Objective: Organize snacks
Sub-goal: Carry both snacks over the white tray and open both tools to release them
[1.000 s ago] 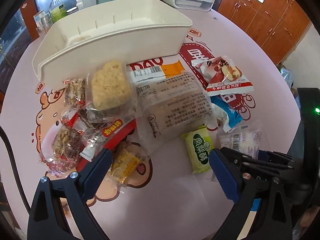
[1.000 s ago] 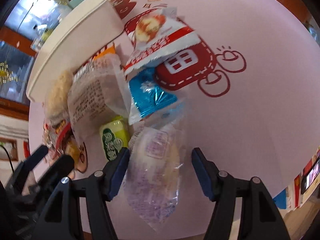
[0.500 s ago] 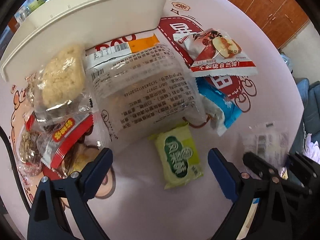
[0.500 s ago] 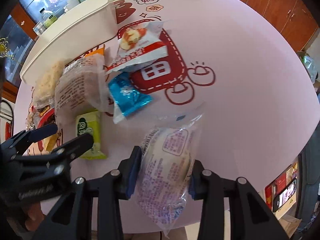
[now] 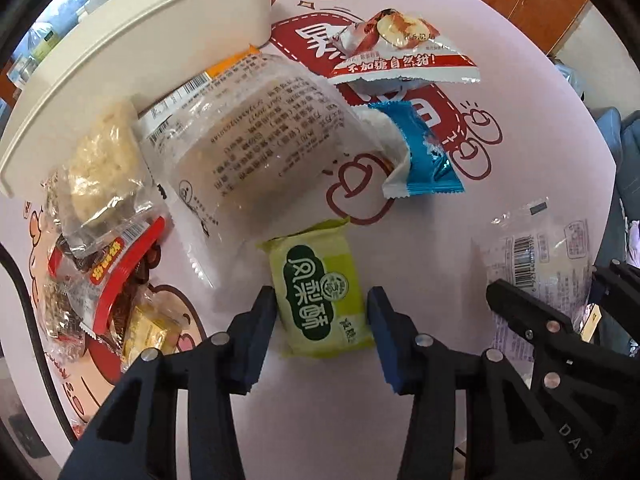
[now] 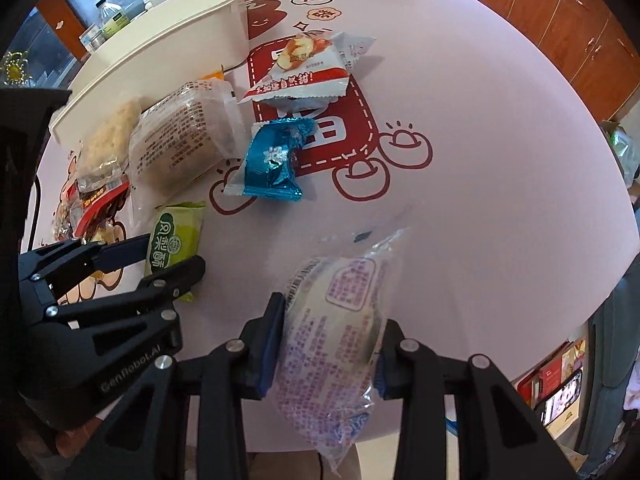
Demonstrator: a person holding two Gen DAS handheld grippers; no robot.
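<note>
Pink bench [image 5: 520,128], white bin [image 5: 160,52] at back: your left gripper [image 5: 322,320] has just closed its fingers onto the green pineapple cake [image 5: 320,292], so it's ready to lift; your right gripper [image 6: 330,344] grips the clear bread packet [image 6: 340,320].

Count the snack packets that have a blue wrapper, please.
1. The blue packet lies on the table, between the red-and-white packet and the green packet. Another might be hidden in the pile.
</note>
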